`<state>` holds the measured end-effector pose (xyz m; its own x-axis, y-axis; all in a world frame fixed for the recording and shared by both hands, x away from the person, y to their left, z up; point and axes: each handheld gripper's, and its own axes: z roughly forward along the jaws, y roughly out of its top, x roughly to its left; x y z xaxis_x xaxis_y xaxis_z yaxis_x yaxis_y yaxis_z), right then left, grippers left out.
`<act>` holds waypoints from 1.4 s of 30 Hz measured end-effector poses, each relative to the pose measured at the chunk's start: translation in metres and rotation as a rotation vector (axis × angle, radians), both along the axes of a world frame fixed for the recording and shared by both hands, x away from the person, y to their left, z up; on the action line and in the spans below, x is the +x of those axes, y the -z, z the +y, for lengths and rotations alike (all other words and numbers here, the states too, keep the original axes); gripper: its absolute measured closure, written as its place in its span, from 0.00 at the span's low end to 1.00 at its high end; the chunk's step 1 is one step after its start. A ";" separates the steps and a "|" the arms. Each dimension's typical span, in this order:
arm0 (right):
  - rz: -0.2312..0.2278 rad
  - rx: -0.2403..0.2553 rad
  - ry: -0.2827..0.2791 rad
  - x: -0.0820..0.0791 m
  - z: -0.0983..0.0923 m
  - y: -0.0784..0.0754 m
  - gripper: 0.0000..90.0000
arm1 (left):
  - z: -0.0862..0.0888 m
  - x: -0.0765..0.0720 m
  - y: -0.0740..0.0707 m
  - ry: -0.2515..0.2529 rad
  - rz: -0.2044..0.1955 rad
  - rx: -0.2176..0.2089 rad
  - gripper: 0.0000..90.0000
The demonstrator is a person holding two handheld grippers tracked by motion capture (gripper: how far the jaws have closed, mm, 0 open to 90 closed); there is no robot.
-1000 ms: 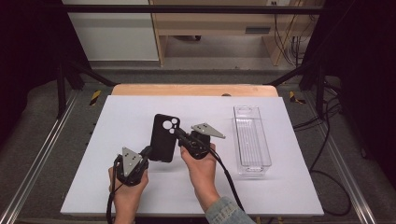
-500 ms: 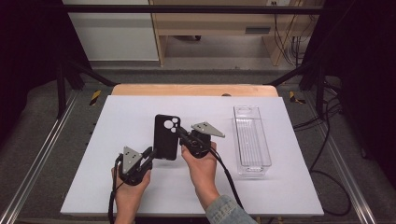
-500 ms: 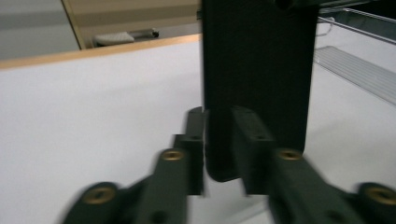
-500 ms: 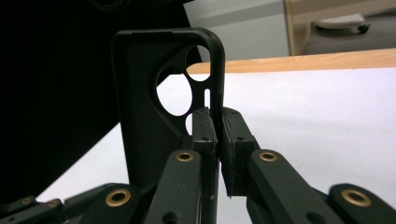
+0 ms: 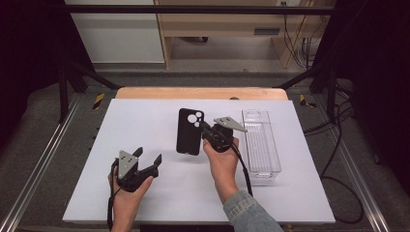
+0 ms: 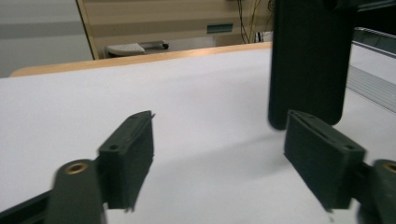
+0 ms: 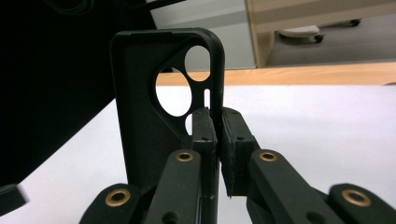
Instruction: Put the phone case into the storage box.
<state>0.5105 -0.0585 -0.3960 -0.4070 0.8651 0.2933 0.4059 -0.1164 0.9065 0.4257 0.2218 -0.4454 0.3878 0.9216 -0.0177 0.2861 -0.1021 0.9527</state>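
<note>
A black phone case [image 5: 189,131] with round camera cut-outs is held off the white table [image 5: 145,121] near its middle. My right gripper [image 5: 207,131] is shut on the case's right edge; in the right gripper view the case [image 7: 154,116] stands upright with its side wall pinched between the two pads [image 7: 229,140]. My left gripper [image 5: 149,157] rests low at the front left, open and holding nothing. In the left gripper view the case [image 6: 310,60] hangs ahead and to the right, beyond the spread pads [image 6: 133,154].
A clear plastic tray [image 5: 261,142] lies on the table to the right of my right hand. A wooden strip [image 5: 198,93] borders the table's far edge. Black frame posts and cables stand around the table.
The left gripper has slid slightly forward and right toward the case. The right gripper still holds the case in about the same place.
</note>
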 end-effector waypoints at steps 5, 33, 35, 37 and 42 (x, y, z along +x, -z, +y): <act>-0.018 -0.036 0.026 0.009 -0.018 -0.011 0.95 | 0.007 0.000 0.000 -0.004 -0.007 0.008 0.14; -0.155 -0.092 0.101 0.033 -0.108 -0.079 0.95 | 0.049 -0.024 0.003 0.005 -0.078 -0.026 0.04; -0.162 -0.091 0.109 0.035 -0.119 -0.083 0.95 | 0.053 -0.026 0.003 0.007 -0.080 -0.042 0.03; -0.170 -0.099 0.115 0.037 -0.127 -0.085 0.95 | 0.056 -0.026 0.003 0.008 -0.085 -0.051 0.03; -0.182 -0.087 0.130 0.040 -0.150 -0.087 0.95 | 0.067 -0.025 0.003 -0.008 -0.103 -0.103 0.03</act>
<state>0.5505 -0.2086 -0.3095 -0.3294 0.9326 0.1475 0.2218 -0.0754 0.9722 0.4012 0.2885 -0.4486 0.3855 0.9198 -0.0729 0.1869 -0.0005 0.9824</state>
